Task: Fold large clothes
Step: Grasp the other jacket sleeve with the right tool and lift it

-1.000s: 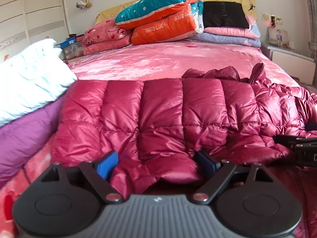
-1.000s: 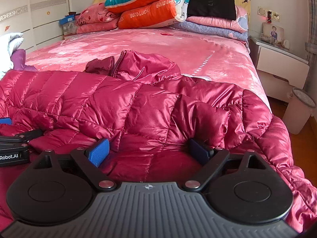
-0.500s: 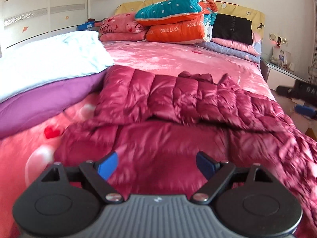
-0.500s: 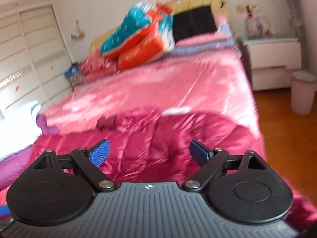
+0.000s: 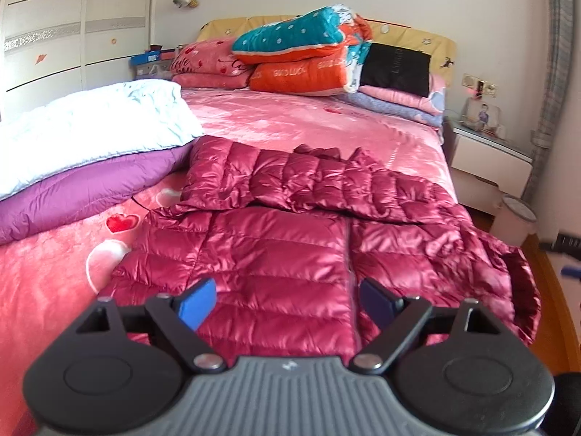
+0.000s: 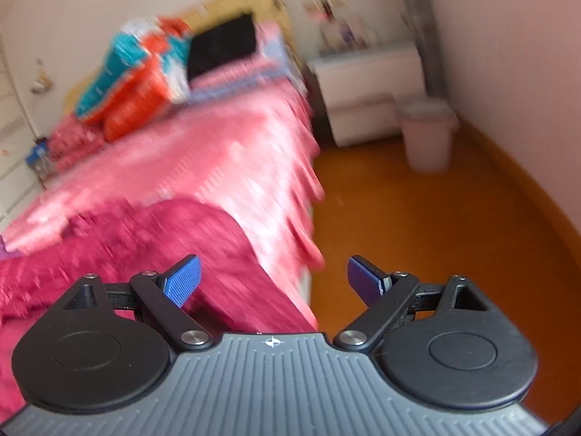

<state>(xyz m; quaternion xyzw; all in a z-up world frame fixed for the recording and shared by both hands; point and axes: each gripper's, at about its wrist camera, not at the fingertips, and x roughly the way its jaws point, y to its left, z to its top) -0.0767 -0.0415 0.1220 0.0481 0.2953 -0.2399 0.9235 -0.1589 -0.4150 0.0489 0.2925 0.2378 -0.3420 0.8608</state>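
Clearly both grippers hang empty: the left gripper (image 5: 287,299) spreads wide above the jacket (image 5: 290,254), and the right gripper (image 6: 272,278) gapes wide off the side of the bed (image 6: 218,160), over orange floor. One fold looks done, its far part doubled onto the near part; further folds seem left. Beyond lie pink bedding, a white and purple quilt (image 5: 83,145), stacked pillows (image 5: 301,54), a nightstand (image 5: 490,160) and a bin (image 6: 428,134).
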